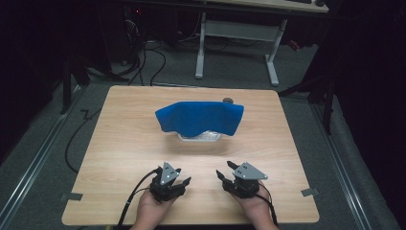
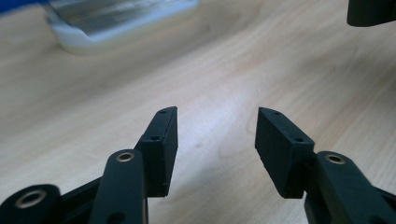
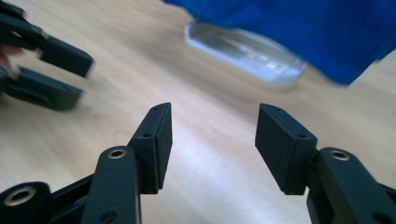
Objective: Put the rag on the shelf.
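1. Left claw (image 1: pixel 184 176) and right claw (image 1: pixel 225 168): both are seen resting low at the near edge of the worktop (image 1: pixel 124 143), jaws spread apart and nothing held between them. In the left gripper view the left claw (image 2: pixel 216 135) is shown parted over bare wood; in the right gripper view the right claw (image 3: pixel 214 130) is shown the same way.
2. Blue cloth (image 1: pixel 201 117): it is draped over a clear plastic container (image 1: pixel 200 136) at the middle of the worktop, well apart from both claws. Only the near edge of the container is left uncovered.
3. Small dark round object (image 1: pixel 228 100): it is glimpsed just behind the cloth; its nature cannot be told.
4. Progress: the cloth and container are untouched, so the work is judged to be at its very start. The reach, the grasp and whatever is to be done with the cloth are all left.
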### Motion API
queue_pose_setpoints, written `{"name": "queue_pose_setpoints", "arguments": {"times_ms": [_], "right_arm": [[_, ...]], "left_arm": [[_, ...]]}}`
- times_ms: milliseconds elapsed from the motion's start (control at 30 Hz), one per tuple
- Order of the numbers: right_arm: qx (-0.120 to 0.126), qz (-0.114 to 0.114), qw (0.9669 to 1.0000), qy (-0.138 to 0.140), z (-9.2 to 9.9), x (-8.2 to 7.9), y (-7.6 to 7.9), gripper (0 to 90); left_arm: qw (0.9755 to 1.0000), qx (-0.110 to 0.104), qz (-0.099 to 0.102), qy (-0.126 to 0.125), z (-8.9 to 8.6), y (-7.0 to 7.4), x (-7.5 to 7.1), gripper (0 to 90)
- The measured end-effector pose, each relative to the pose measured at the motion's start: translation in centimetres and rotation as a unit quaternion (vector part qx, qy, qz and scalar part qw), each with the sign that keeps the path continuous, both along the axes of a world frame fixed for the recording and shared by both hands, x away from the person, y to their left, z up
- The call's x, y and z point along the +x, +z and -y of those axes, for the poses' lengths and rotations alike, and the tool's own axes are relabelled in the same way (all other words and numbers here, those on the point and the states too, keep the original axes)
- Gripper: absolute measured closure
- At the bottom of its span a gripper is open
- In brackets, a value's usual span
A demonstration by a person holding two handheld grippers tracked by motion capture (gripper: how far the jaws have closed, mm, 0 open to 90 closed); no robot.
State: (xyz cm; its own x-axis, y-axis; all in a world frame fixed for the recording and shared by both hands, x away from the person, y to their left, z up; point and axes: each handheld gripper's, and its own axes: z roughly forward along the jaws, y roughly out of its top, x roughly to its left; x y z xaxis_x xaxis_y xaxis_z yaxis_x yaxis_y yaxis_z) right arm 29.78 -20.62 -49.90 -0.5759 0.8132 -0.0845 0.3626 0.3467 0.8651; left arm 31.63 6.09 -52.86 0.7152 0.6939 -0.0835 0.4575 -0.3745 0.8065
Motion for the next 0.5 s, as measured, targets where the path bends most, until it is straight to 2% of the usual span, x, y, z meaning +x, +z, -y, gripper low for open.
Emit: {"name": "queue_pose_setpoints", "arguments": {"times_ms": [33,67,100,167,200,300,333,367,500], "right_arm": [[0.004,-0.008,1.0000,0.003,-0.1,-0.2,-0.5,45.6],[-0.005,-0.015,0.9998,0.008,-0.4,-0.3,-1.0,44.7],[-0.022,-0.020,0.9994,0.018,-0.8,-0.5,-1.4,44.2],[-0.028,-0.016,0.9990,0.031,-1.1,-0.6,-1.6,44.2],[-0.024,-0.014,0.9990,0.036,-1.3,-0.5,-1.6,44.2],[-0.022,-0.011,0.9990,0.037,-1.3,-0.3,-1.6,44.2],[-0.022,-0.011,0.9990,0.037,-1.3,-0.3,-1.6,44.2],[-0.024,-0.014,0.9989,0.036,-1.3,-0.2,-1.7,44.2],[-0.023,-0.016,0.9989,0.036,-1.2,0.0,-1.8,44.2]], "left_arm": [[0.9999,0.005,-0.015,-0.006,0.4,-0.3,0.1,49.8],[0.9999,0.005,-0.015,-0.006,0.4,-0.3,0.1,50.1],[0.9995,0.019,0.016,-0.017,0.8,-0.1,-0.4,48.3],[0.9998,-0.004,0.009,-0.019,0.6,-0.1,-0.4,48.3],[0.9998,-0.009,0.005,-0.016,0.5,-0.2,-0.3,48.5],[0.9993,-0.035,0.007,-0.011,0.0,-0.1,-0.2,48.4],[0.9993,-0.035,0.007,-0.011,0.0,-0.1,-0.2,48.5],[0.9991,-0.042,-0.003,-0.009,-0.1,-0.1,0.0,48.4],[0.9990,-0.043,-0.004,-0.010,-0.1,-0.1,0.0,48.5]]}}
